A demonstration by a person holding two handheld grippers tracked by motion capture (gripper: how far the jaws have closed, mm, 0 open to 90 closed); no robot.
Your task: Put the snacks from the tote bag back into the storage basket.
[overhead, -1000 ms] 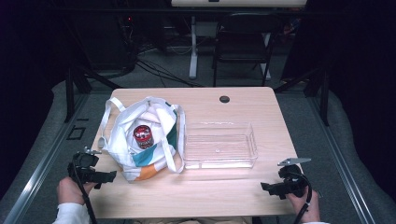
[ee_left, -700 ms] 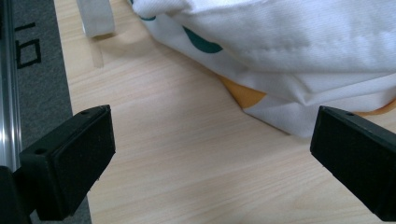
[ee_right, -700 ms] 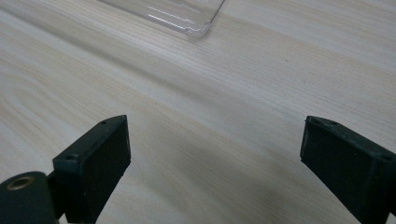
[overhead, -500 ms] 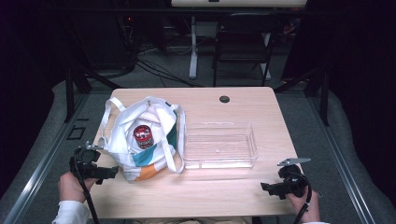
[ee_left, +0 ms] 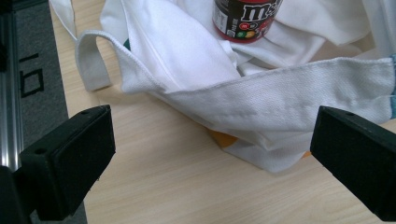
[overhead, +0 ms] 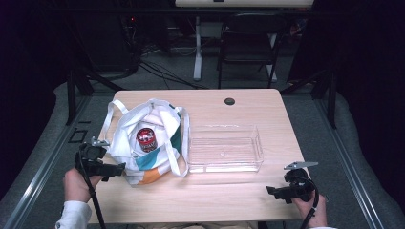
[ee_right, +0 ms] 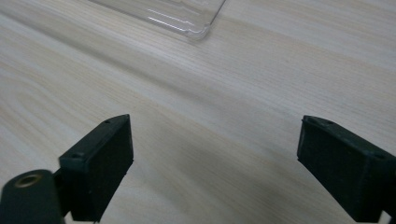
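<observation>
In the high view, a pale wood bench [overhead: 239, 200] stands on grey floor in a dark room, with a chair [overhead: 248, 43] at 12 o'clock. The white bag [overhead: 157, 143] lies at 9 o'clock and holds a red can [overhead: 146, 139]; a clear tray [overhead: 224, 149] sits beside it. In the left gripper view, the left hand-held gripper [ee_left: 210, 158], jaws wide, faces the bag's hem, with orange fabric underneath. In the right gripper view, the right hand-held gripper [ee_right: 215, 163], jaws wide, hangs over bare wood near the tray corner.

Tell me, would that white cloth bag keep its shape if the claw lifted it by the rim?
Probably not. The white cloth bag lies crumpled in soft folds, so it would likely sag. Its handle flops loosely on the table. The red candy jar inside might shift or tip as the cloth moves.
</observation>
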